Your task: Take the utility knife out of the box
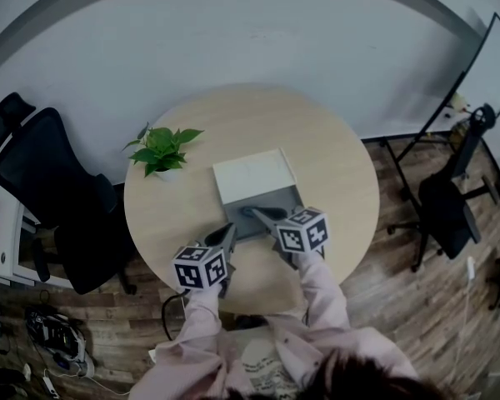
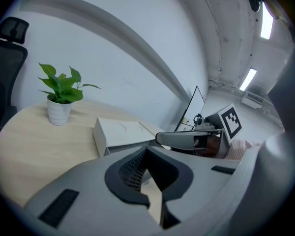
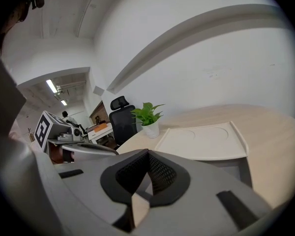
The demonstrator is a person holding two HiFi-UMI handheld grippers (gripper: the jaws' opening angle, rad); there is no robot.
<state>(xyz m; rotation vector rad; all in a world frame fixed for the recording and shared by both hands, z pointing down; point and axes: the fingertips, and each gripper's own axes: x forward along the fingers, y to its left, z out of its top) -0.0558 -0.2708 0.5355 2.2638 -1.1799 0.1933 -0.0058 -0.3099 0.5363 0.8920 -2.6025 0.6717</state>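
A white box (image 1: 252, 176) lies at the middle of the round wooden table (image 1: 337, 152), its lid slid back off a grey tray (image 1: 271, 202). I see no utility knife in any view. My left gripper (image 1: 228, 228) is shut and empty, its tip just short of the tray's near left corner. My right gripper (image 1: 252, 212) is shut and empty too, its tip over the tray's near edge. From the left gripper view the box (image 2: 119, 133) lies ahead past the shut jaws (image 2: 147, 150). The right gripper view shows the lid (image 3: 206, 141) beyond its shut jaws (image 3: 148, 153).
A potted green plant (image 1: 162, 150) stands on the table left of the box. A black office chair (image 1: 50, 190) is at the left of the table and another chair (image 1: 446, 211) at the right. A whiteboard stand (image 1: 483, 65) leans at far right.
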